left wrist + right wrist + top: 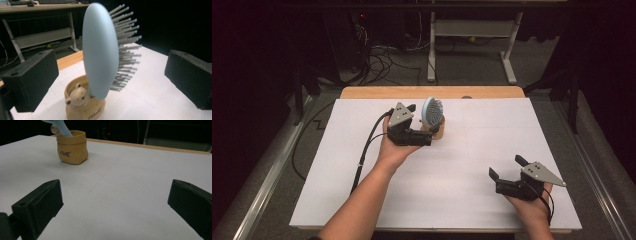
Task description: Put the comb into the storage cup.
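On the white surface (362, 175), nothing stood between my left gripper (424, 131) and the brush (431, 112); beyond the far edge lay cables (382, 60) and a desk frame (472, 30) on the floor. The brush, pale blue with grey bristles, stood upright in a tan cup (438, 130) bearing a small bear figure (78, 96), near the surface's far edge. My left jaws were spread wide on either side of the brush, touching neither it nor the cup. My right gripper (507, 167) rested well apart, near the right front corner, jaws wide and holding nothing.
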